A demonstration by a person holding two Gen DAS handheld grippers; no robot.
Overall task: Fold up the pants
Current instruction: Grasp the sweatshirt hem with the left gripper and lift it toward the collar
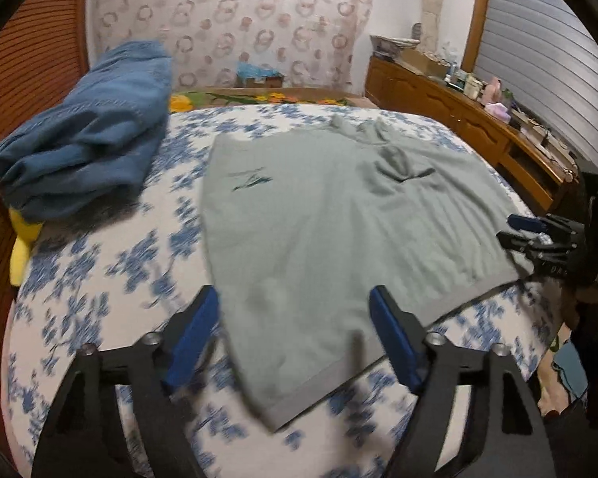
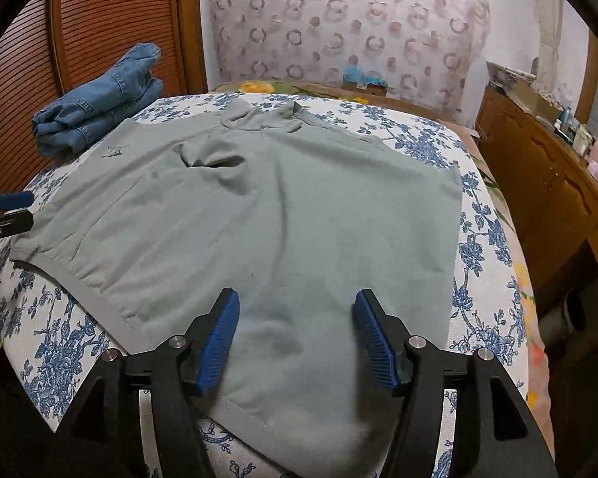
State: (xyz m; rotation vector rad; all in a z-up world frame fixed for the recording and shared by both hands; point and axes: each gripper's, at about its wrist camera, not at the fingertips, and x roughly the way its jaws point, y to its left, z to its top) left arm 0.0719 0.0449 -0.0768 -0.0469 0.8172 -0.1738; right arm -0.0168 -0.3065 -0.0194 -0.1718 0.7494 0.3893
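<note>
One pair of grey-green pants (image 2: 259,215) is lying flat on the bed (image 2: 482,239), spread across the blue-flowered cover, its banded waist edge running along the near left side. One small dark logo (image 1: 251,179) is showing on the left part of the cloth, and one pocket opening (image 2: 215,159) is gaping slightly near the far middle.

The left gripper (image 1: 295,334) is hovering over the near corner of the pants, its two blue-padded jaws standing moderately apart with nothing pinched between them. That view is blurring, so whether the tips are brushing the cloth cannot be told.

The right gripper (image 2: 295,338) is hanging over the near right portion of the pants, its two jaws likewise standing apart, pressing on nothing.

One folded pile of blue jeans (image 2: 99,99) is sitting at the far left of the bed, beside the wooden slatted headboard (image 2: 111,20), just clear of the pants. One long wooden dresser (image 2: 546,175) is standing along the right, carrying several small items too indistinct to count.
</note>
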